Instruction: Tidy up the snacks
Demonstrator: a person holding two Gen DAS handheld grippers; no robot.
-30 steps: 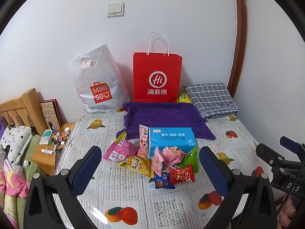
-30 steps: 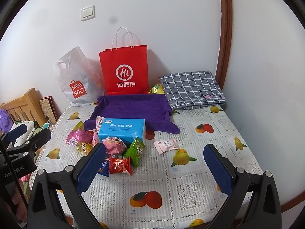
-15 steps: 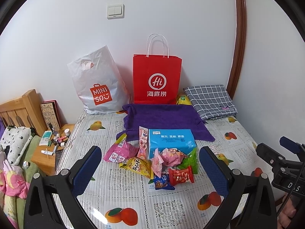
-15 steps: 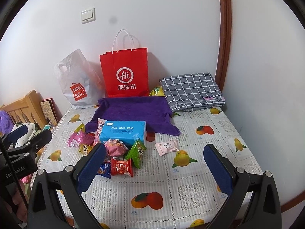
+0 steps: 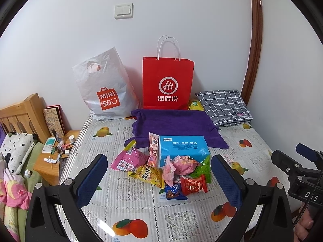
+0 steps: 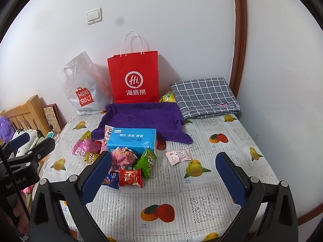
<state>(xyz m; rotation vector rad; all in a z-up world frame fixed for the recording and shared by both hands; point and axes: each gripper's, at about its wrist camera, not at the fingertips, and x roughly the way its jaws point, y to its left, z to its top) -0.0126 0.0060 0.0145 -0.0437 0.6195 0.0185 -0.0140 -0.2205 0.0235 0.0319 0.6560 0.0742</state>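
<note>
Two bags (image 5: 168,84) (image 5: 105,88) stand upright, contents seemingly hidden.

Left gripper (image 5: 158,179) and right gripper (image 6: 163,178) both gape wide, holding nothing.

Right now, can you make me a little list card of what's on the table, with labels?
surface: fruit-print tablecloth
snack pile: red packet, green packet, pink wrapped snack, yellow packet
stray snack: pale pink packet, apart from the pile
box: blue tissue pack, behind the pile
cloth: purple towel
bags: red paper bag, white Miniso bag
left tool: open, empty
right tool: open, empty
</note>
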